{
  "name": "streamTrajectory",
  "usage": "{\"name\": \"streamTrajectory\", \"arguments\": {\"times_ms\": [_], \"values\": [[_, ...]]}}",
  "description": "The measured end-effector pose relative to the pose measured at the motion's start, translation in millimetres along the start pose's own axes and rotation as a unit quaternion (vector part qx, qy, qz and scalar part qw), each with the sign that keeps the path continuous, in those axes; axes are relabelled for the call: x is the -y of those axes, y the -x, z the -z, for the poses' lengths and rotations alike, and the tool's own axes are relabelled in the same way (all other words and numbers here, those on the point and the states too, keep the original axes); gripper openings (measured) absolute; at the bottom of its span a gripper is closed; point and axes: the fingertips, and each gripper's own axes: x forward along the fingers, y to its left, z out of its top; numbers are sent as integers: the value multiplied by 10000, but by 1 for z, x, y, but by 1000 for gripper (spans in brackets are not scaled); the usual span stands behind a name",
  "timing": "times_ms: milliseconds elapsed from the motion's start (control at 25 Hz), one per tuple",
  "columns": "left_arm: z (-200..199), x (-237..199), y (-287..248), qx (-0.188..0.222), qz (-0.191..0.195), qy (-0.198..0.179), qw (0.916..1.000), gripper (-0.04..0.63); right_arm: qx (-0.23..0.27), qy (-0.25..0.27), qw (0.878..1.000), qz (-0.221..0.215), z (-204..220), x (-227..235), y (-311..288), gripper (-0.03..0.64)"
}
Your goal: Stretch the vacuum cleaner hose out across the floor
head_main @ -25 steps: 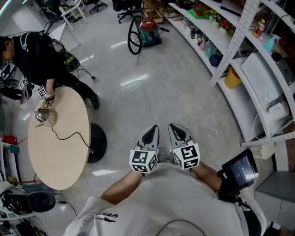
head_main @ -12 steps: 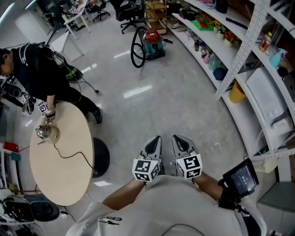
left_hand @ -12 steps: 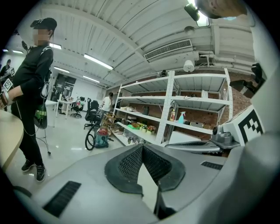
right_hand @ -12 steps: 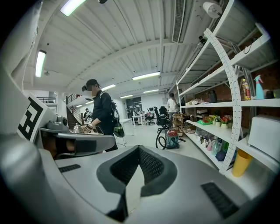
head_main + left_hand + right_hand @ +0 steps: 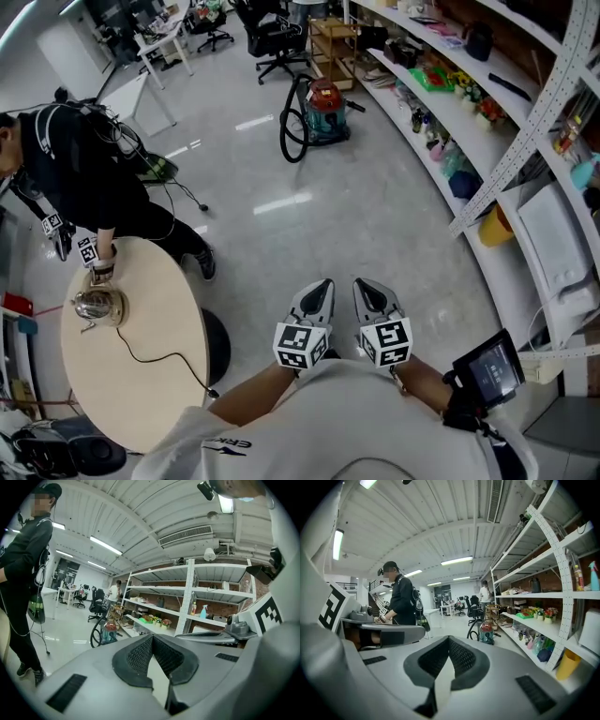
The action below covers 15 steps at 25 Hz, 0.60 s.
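Since the earlier frame, the vacuum cleaner (image 5: 325, 105) stands lower in the head view, clear of the top edge and now upper centre. The round table (image 5: 141, 394) and the person in black (image 5: 89, 178) also sit lower at the left. Both grippers keep their lower-centre place, side by side.

1. Left gripper (image 5: 322, 284): lower centre, jaws together, nothing between the pads.
2. Right gripper (image 5: 362, 284): just beside the left one, jaws likewise together and empty.
3. Vacuum cleaner: red-topped, teal-bodied canister on the grey floor (image 5: 375, 216), near the foot of the shelving (image 5: 521, 127), well apart from both grippers. It also shows left of centre in the left gripper view (image 5: 108, 631) and at centre in the right gripper view (image 5: 487, 632).
4. Hose (image 5: 287, 131): black, looped against the canister's left side, not laid out.
5. Round table: lower left, bearing a metal kettle (image 5: 97, 306) with a black cable (image 5: 131, 354) trailing across the top.
6. Person in black: upper left, leaning over the table, one hand by the kettle.
7. Yellow bucket (image 5: 495, 227): right side, by the shelving.
8. Screen device (image 5: 487, 367): lower right, on the wearer's forearm.
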Motion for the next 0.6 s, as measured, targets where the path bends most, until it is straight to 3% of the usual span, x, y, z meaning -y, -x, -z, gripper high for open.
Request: {"name": "streamTrajectory", "arguments": {"times_ms": [360, 600], "values": [[-31, -96, -27, 56, -138, 100, 9998, 2, 70, -3, 10000, -11, -40, -12, -98, -2], [-39, -126, -56, 137, -211, 206, 9995, 2, 23, 70, 10000, -47, -50, 2, -138, -2]]}}
